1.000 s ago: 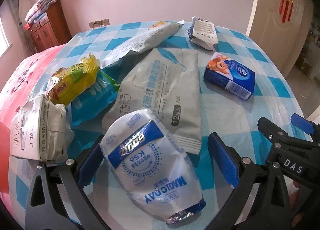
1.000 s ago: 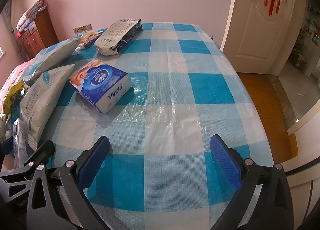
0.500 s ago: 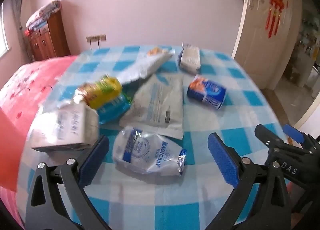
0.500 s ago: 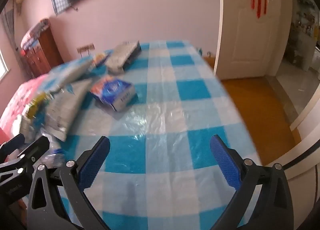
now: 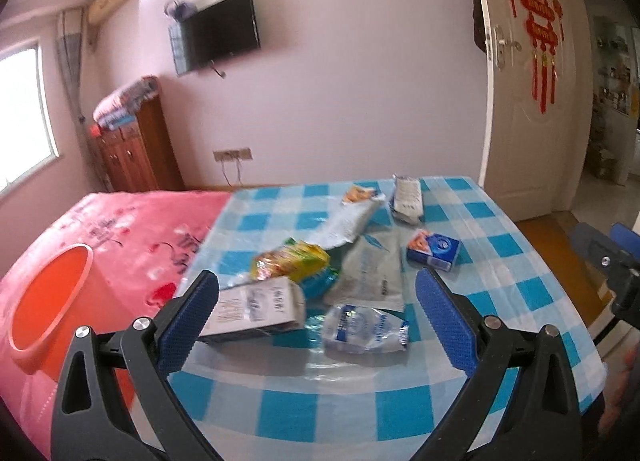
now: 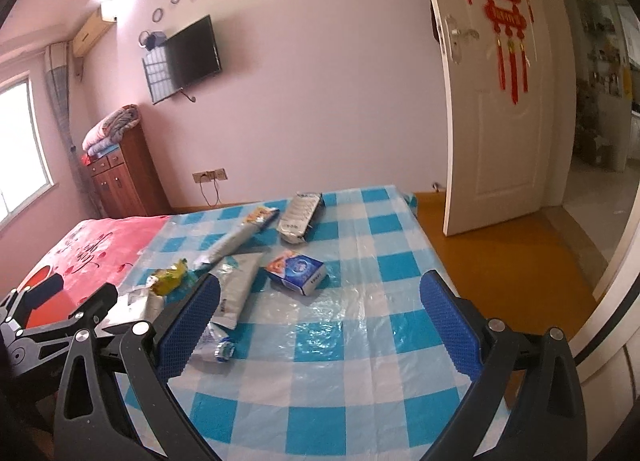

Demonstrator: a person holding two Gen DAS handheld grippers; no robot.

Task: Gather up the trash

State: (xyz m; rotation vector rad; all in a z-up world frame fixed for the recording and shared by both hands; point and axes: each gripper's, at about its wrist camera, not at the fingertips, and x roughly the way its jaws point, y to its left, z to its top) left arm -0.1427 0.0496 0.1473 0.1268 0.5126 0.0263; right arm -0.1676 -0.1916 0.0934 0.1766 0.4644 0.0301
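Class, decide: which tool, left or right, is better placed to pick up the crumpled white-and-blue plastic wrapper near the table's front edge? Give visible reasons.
Left. The crumpled white-and-blue plastic wrapper lies between the open left tool's pads, with the orange bin on its side. The right tool faces bare checked tablecloth.

Positions given from the left gripper [image 5: 316, 277].
- Blue-and-white checked tablecloth [image 5: 500, 253]: underneath and ahead, under clear plastic film.
- Pink floral bedspread [image 5: 132, 229]: ahead-left, adjoining the cloth.
- Wooden cabinet [image 5: 132, 157]: far ahead-left, against the wall; folded quilts [image 5: 124, 105] stacked on top.
- Wall-mounted television [image 5: 224, 31]: far ahead, high, slightly left.
- Air conditioner [image 5: 110, 3]: high ahead-left, near the ceiling.
- Window [image 5: 20, 117]: far left.
- Wall socket [image 5: 232, 155]: far ahead, low on the wall.
- White door [image 5: 520, 121]: ahead-right, standing open; red knot ornament [image 5: 536, 13] hanging on it.
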